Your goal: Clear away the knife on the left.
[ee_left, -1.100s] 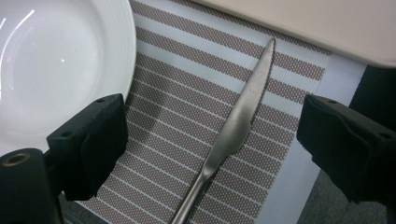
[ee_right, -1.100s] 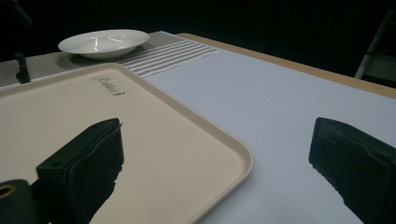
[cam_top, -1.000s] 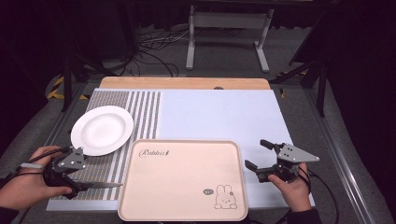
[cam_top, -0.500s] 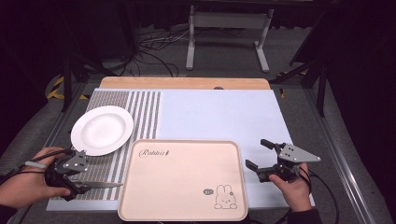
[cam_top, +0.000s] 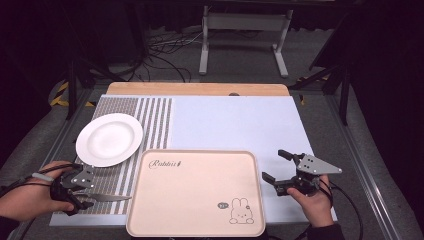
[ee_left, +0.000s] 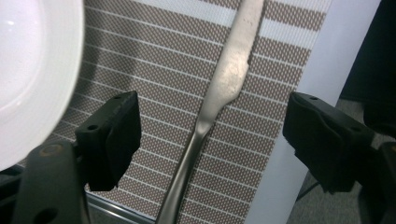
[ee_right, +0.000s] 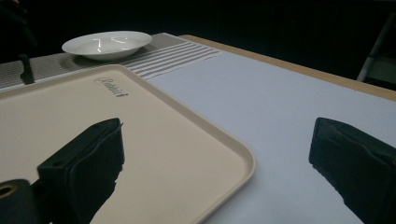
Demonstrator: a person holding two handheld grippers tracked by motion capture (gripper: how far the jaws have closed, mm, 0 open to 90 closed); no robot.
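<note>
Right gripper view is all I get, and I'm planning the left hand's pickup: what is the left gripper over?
Observer: A knife lies on the striped mat between the left gripper's fingers, which have just been closing but do not touch it.
Operator: Which way does its blade point?
Observer: In the high view, toward the left edge of the tray.
Operator: Is it touching the plate?
Observer: No. The plate sits apart, with mat showing between them.
</note>
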